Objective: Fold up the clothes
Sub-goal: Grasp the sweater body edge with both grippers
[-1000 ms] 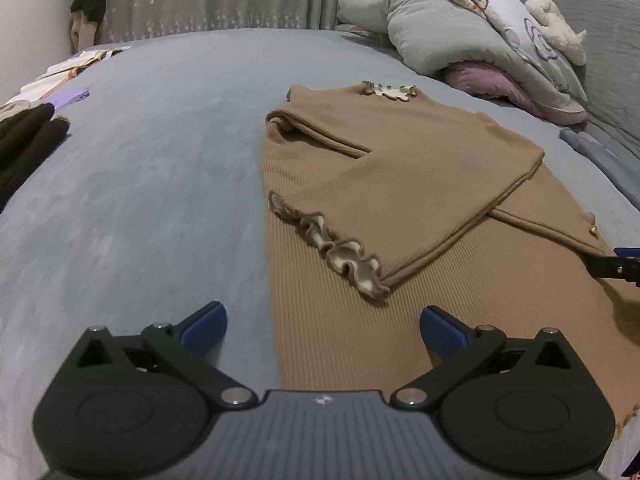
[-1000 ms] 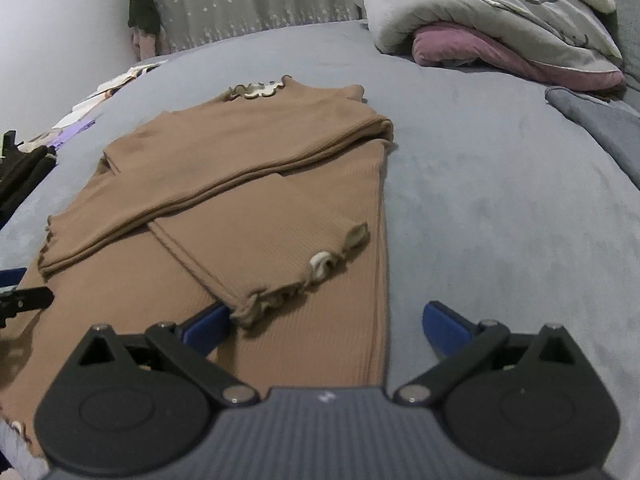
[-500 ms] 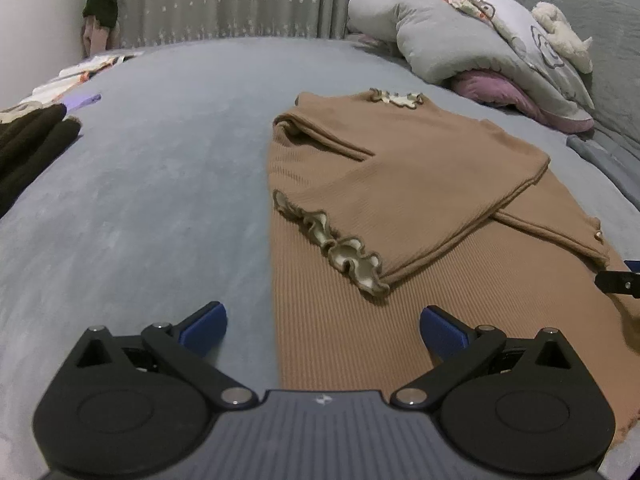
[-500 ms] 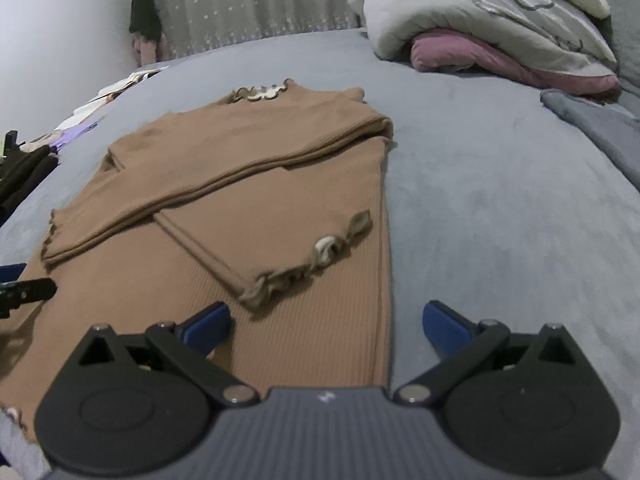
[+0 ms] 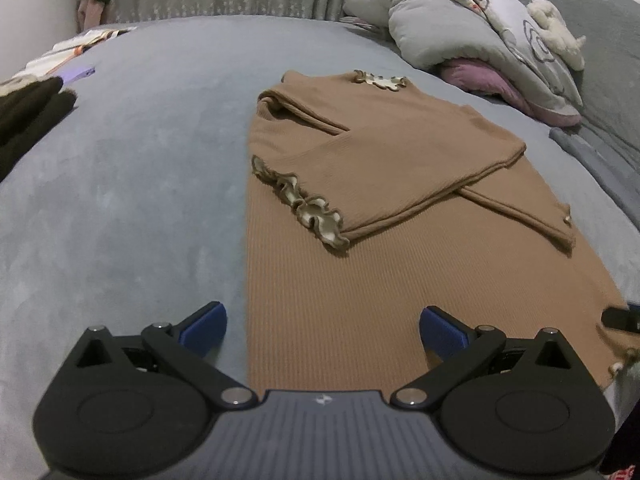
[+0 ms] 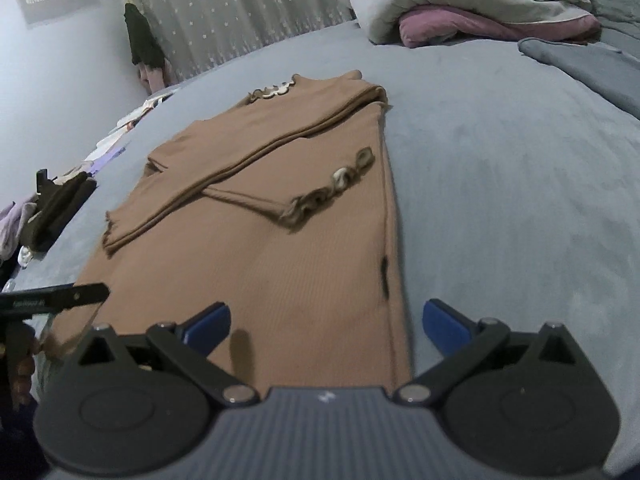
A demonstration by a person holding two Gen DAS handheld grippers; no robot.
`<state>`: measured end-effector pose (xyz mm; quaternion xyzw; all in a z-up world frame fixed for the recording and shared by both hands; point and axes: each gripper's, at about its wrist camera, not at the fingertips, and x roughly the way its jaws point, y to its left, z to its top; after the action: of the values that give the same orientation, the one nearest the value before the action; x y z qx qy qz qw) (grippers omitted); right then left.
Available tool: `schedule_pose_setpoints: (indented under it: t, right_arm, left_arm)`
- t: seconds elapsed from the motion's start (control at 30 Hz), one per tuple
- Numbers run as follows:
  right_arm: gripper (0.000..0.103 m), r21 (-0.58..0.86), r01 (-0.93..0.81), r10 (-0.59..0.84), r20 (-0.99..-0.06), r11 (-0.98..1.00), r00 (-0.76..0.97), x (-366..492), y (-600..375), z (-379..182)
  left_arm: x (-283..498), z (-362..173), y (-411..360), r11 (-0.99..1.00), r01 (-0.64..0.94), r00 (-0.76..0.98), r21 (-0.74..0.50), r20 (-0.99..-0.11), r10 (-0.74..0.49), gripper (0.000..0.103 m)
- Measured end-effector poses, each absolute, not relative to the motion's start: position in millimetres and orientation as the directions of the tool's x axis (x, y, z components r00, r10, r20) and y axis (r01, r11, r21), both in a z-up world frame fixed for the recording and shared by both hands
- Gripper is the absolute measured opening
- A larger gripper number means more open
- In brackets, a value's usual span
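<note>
Item: brown ribbed knit top (image 5: pixel 360 280), centre of both wrist views, lying flat on a grey bed (image 5: pixel 140 200), both sleeves crossed over the chest, ruffled cuffs (image 5: pixel 308 212) and collar (image 5: pixel 380 79) showing.

Handling: soft, light, limp; likely to sag and slide on itself when lifted. Best taken at the hem corners, lower frame, pinching both layers.

Left claw (image 5: pixel 322 322): jaws wide, empty, over the hem.

Right claw (image 6: pixel 326 322): jaws wide, empty, at the opposite hem corner.

The brown garment (image 5: pixel 360 304) hem is hidden behind both tools' housings — right-wrist view blurred.
</note>
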<state>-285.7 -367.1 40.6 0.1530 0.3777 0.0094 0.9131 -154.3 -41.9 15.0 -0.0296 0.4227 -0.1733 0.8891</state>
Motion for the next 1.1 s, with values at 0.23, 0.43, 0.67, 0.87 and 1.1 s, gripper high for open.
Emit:
schedule_pose_setpoints:
  t: [0.23, 0.43, 0.67, 0.87, 1.1]
  right_arm:
    - [0.063, 0.346, 0.14, 0.138, -0.668, 0.928, 0.731, -296.5, -377.7, 43.7]
    - [0.059, 0.436, 0.105, 0.226, -0.64, 0.894, 0.734, -295.6, -382.7, 42.5]
    - [0.065, 0.49, 0.093, 0.275, -0.625, 0.867, 0.731, -296.7, -387.0, 39.6]
    - [0.021, 0.429, 0.092, 0.233, -0.645, 0.899, 0.728, -296.0, -378.8, 39.1]
    - [0.01, 0.389, 0.046, 0.216, -0.603, 0.92, 0.768, -298.3, -369.4, 50.1]
  left_arm:
    - [-160.7, 23.5, -40.0, 0.937, 0.286, 0.572, -0.199, -0.749, -0.334, 0.075]
    - [-159.6, 25.9, -34.4, 0.934, 0.272, 0.565, -0.231, -0.747, -0.35, 0.047]
    - [-154.4, 25.7, -26.7, 0.925, 0.263, 0.554, -0.276, -0.741, -0.379, 0.018]
    - [-155.1, 31.5, -26.0, 0.915, 0.28, 0.556, -0.29, -0.728, -0.401, 0.009]
    - [-156.4, 46.4, -18.3, 0.892, 0.297, 0.569, -0.34, -0.688, -0.452, 0.008]
